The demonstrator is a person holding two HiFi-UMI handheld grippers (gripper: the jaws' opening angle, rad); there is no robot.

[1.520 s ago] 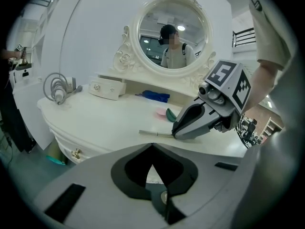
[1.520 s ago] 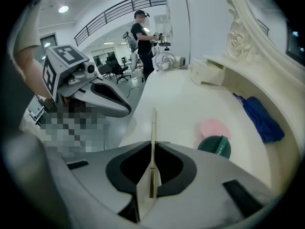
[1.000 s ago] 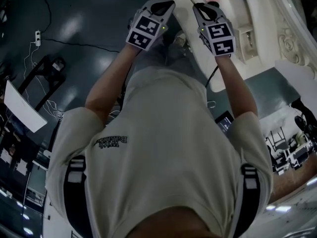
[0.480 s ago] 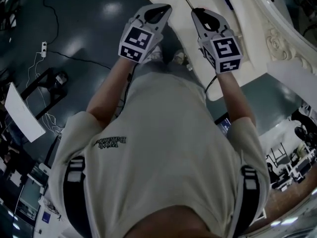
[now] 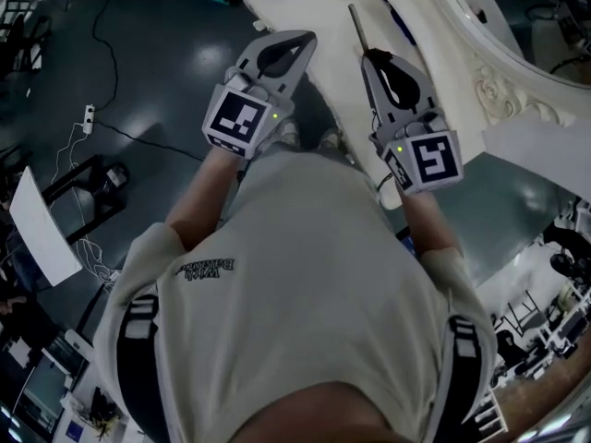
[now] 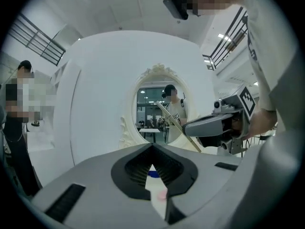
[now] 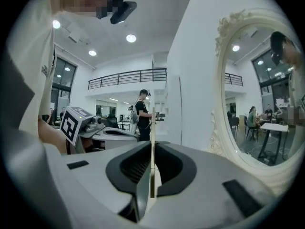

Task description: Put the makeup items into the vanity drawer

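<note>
Both grippers are rising off the desk [image 5: 305, 12] and toward the head camera. The left gripper [image 5: 300, 44] and the right gripper [image 5: 372, 61] are showing larger and lower in the head view, and their marker cubes are sliding down the picture. The thin stick [image 5: 356, 28] is going up with the right gripper. A pink item seen on the desk a second ago is dropping out of view, while the carved mirror frame [image 5: 499, 90] is coming in at upper right.

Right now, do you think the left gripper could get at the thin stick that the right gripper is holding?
Probably yes: the thin stick juts well past the right gripper, with only open air toward the left gripper, whose shut jaws would need opening first.
</note>
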